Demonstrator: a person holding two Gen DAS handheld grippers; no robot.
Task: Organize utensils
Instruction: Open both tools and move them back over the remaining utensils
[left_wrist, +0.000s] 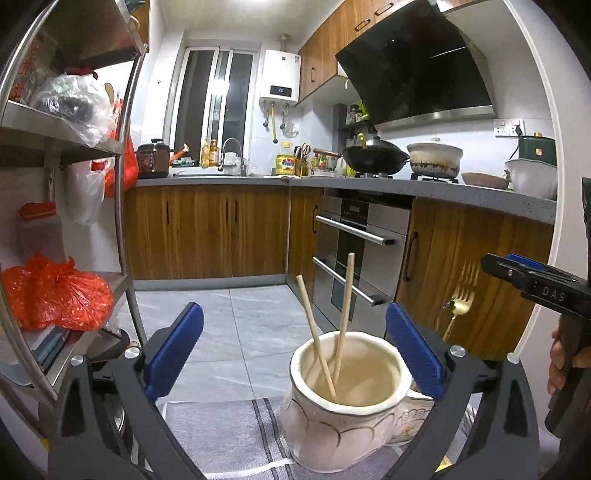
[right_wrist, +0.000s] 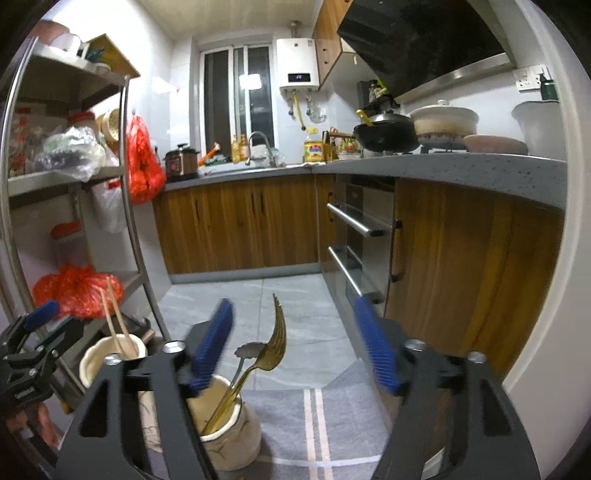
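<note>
Filling the lower part of the left wrist view, the left gripper (left_wrist: 294, 347) has its blue-padded fingers spread wide on either side of a cream jar (left_wrist: 343, 406), clamping nothing. The jar stands on a grey striped cloth (left_wrist: 229, 432) and holds two wooden chopsticks (left_wrist: 332, 325). At lower centre of the right wrist view, the right gripper (right_wrist: 293, 341) is likewise wide open and empty; its left pad (right_wrist: 212, 341) seems to overlap the rim of a second cream jar (right_wrist: 229, 435), though contact is unclear. That jar holds a gold fork (right_wrist: 275, 339) and a spoon (right_wrist: 251, 349). At right in the left view, white letters "DAS" (left_wrist: 553, 295) show on the right gripper's body.
</note>
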